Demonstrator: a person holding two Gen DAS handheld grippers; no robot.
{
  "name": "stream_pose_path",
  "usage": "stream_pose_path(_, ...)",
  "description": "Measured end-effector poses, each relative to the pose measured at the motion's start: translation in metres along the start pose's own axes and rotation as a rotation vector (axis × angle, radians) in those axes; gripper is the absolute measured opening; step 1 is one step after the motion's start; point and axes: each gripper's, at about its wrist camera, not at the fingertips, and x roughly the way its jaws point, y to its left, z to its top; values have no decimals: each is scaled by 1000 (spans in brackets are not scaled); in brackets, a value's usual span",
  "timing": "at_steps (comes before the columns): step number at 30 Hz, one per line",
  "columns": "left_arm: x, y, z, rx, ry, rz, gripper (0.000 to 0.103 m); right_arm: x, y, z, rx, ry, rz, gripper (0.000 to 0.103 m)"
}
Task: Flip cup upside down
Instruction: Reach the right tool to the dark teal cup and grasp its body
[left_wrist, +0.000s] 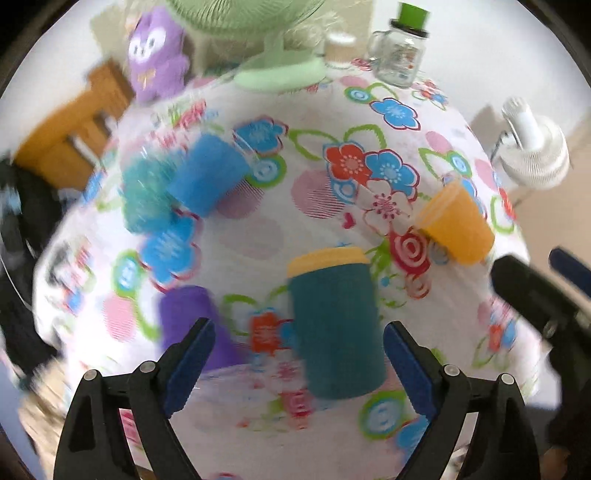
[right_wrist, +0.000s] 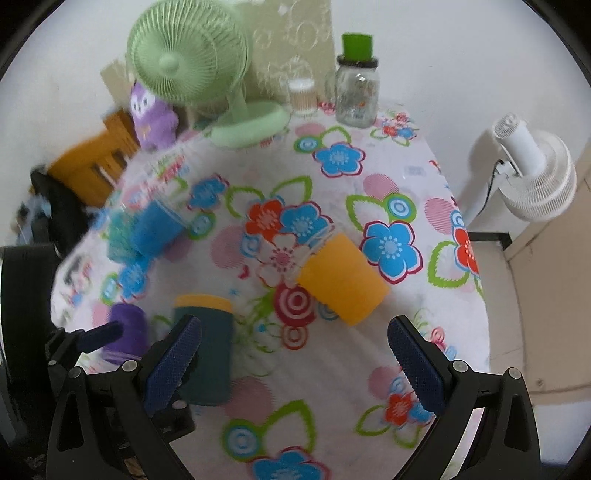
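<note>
Both grippers, left (left_wrist: 299, 363) and right (right_wrist: 295, 363), had their jaws spread, holding nothing. Five cups stood on the flowered bench (right_wrist: 369, 387): nearest, a teal cup (left_wrist: 334, 325) between the left jaws, untouched; a purple cup (left_wrist: 192, 325) at 9 o'clock; an orange cup (right_wrist: 341, 277) at 12 o'clock of the right gripper; farther, a blue cup (left_wrist: 207, 173) and a blurred green one (left_wrist: 142, 195) at 10 o'clock. Farthest, one green fan (right_wrist: 184, 55) and one jar (right_wrist: 356, 92).

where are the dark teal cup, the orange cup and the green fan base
dark teal cup (left_wrist: 336, 325): left wrist view, middle of its side wall
orange cup (right_wrist: 341, 282): right wrist view, middle of its side wall
green fan base (right_wrist: 251, 125): right wrist view, top of the flat foot
</note>
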Motion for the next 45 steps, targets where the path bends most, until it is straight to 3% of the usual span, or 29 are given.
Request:
stream_pose_path(2,-4,8,-5,86,-12,37,95,-8,7,-8,32,-28,8,102)
stream_pose_path(6,-13,34,-13,176,-46,-8,95,-17,27,-24,71,-82,-24,102)
stream_pose_path(9,-16,45,-18,230,-74,19,95,-21,40,-40,116,-109,-51,102)
stream_pose_path(14,-12,68,-19,219,-29,-47,95,-25,52,-55,160,-154,-50,102)
stream_pose_path(18,-9,81,-22,201,-29,-51,95,-21,62,-64,138,-183,-60,102)
stream_pose_path(21,1,89,-24,190,7,-146,95,-9,69,-71,105,-202,-60,102)
stream_pose_path(27,13,93,-26,213,-27,-109,94,23,79,-92,75,-245,-77,102)
stream_pose_path(38,29,89,-42,282,-41,-106,95,64,85,-118,44,-291,-74,90)
stream_pose_path(40,33,85,-45,291,-40,-105,95,69,87,-120,36,-292,-75,87)
stream_pose_path(43,37,83,-48,294,-41,-113,95,77,89,-122,44,-276,-44,73)
stream_pose_path(45,38,84,-48,289,-43,-114,95,79,90,-124,44,-272,-43,71)
